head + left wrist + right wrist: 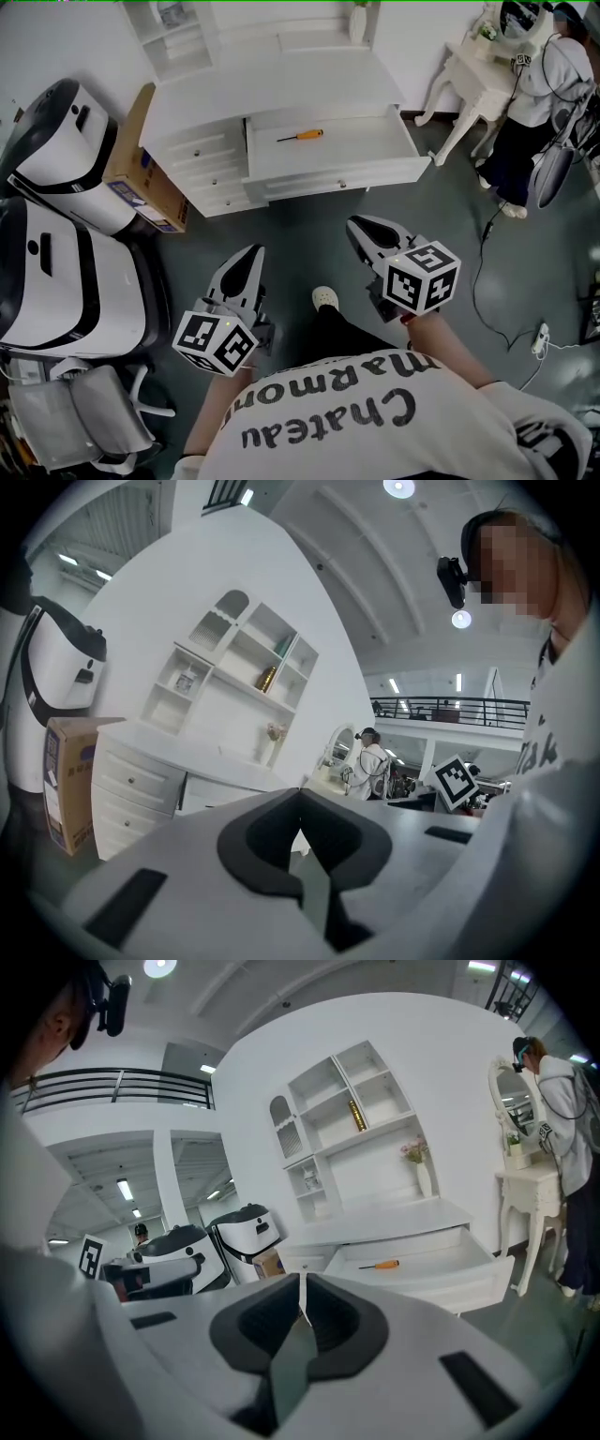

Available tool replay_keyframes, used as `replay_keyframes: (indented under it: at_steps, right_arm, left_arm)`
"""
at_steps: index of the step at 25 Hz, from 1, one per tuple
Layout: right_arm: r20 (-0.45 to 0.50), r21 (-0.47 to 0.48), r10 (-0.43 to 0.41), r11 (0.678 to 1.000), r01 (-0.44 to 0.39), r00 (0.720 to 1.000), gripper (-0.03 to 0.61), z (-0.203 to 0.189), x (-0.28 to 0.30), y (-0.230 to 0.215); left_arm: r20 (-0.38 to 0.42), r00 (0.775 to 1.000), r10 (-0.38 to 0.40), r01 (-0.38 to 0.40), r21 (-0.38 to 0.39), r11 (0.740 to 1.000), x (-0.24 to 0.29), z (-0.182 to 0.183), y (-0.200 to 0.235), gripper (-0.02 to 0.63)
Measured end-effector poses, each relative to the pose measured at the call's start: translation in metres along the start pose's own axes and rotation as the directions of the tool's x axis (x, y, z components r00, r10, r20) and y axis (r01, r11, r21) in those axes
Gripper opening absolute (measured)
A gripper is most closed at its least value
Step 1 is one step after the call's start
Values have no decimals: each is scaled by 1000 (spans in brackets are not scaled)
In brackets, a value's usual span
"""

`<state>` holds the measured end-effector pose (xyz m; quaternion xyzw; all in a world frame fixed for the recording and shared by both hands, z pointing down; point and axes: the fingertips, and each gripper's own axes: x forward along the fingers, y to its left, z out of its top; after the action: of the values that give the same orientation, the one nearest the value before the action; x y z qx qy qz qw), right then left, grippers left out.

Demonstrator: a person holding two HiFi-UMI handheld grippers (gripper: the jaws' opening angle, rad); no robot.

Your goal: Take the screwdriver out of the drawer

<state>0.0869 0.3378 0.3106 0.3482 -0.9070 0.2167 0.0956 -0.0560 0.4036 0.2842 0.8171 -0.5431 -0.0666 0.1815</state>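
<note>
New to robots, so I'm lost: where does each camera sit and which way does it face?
Head view: on the head, steeply down at the drawer; left gripper, right gripper, shirt show.
Left gripper view: on that gripper, along its shut jaws toward the dresser.
Right gripper view: likewise, shut jaws toward the drawer.
Shared: head and right gripper views both show the screwdriver.

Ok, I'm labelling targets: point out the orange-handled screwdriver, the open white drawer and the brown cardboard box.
orange-handled screwdriver (pixel 301 137): head view, where shaft meets handle.
open white drawer (pixel 375 174): head view, front panel.
brown cardboard box (pixel 132 141): head view, brown side panel.
</note>
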Motion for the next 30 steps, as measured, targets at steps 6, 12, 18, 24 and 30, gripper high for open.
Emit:
replay_keyframes:
  at_steps: [6,12,18,24,30]
  right_arm:
    - [-7,2,26,1000,-26,1000,40,31,55,-34]
    - [-13,35,61,998,-61,998,40,73,105,-78]
    - [21,36,94,995,-95,995,40,125,149,-116]
    - [51,16,104,994,-105,993,40,156,175,-142]
    - [-11,31,88,996,-88,996,40,136,192,-170]
  left_arm:
    - [-1,1000,16,-16,0,1000,58,22,36,25]
    - [2,999,43,-43,14,999,124,47,63,25]
    - [52,997,50,-52,40,998,181,86,84,25]
    - [86,995,49,-54,60,997,221,106,100,25]
    - [61,997,48,-51,36,998,244,93,108,25]
